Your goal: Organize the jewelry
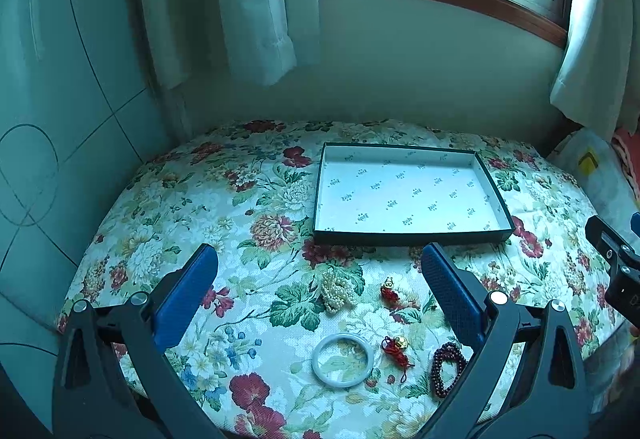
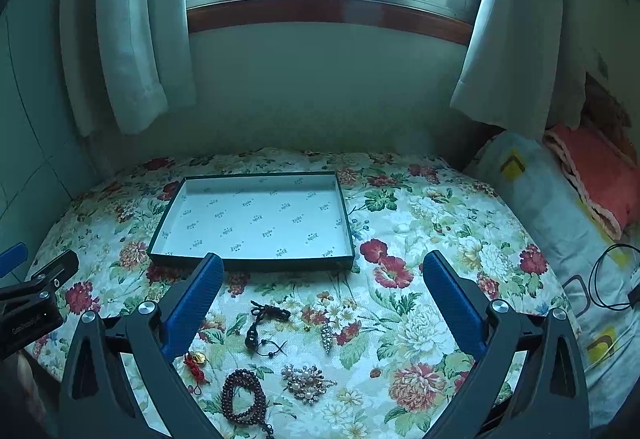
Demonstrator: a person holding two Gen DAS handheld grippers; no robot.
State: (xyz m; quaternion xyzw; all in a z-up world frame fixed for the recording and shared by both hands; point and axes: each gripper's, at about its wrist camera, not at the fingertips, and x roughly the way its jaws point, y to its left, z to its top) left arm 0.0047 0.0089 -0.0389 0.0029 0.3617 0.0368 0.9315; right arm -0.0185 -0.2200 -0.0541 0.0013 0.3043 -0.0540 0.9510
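Both hand-held grippers, left [image 1: 320,271] and right [image 2: 323,275], hover spread and empty; best start with the white bangle [image 1: 343,359] (rigid, easy), lifting it into the empty tray [image 1: 412,235].

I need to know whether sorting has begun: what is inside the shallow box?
The shallow box holds no jewelry, only its printed white lining. The near wall hides a thin strip of floor, so that edge cannot be checked.

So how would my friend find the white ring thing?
Start at the shallow tray on the flowery cloth. Come toward the near edge, past the pearl pile. The white bangle lies flat there: one smooth plain hoop, unlike the beaded bracelet and red charms beside it.
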